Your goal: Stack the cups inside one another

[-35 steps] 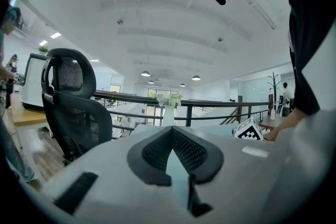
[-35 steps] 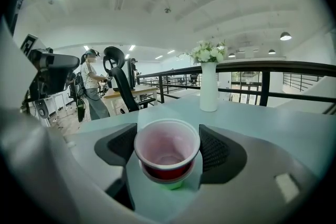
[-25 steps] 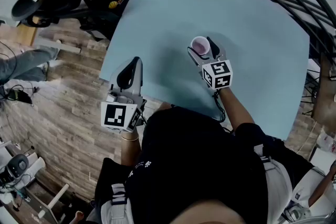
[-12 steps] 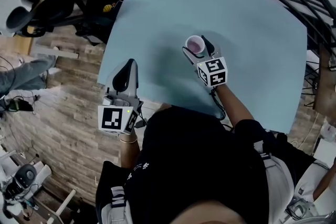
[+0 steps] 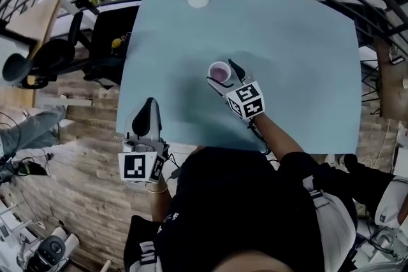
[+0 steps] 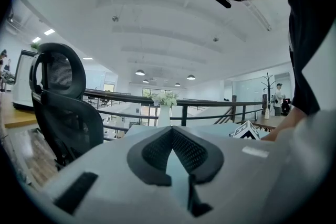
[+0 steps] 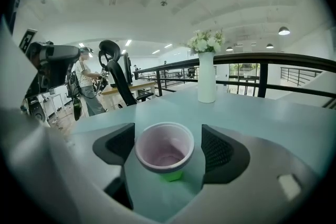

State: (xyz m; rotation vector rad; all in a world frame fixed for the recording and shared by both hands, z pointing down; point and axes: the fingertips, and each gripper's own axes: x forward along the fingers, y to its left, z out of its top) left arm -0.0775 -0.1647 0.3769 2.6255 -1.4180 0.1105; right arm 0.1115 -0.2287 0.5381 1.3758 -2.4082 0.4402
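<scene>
Our right gripper has its jaws spread, not clamping. The pink cup sits between them on the table, nested in a green cup. Our left gripper is pressed together, nothing in it, well left of the cups.

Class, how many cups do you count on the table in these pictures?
2. A pink cup sits nested in a green cup, whose base alone shows, on the table between the right gripper's open jaws. More may be hidden inside the stack.
</scene>
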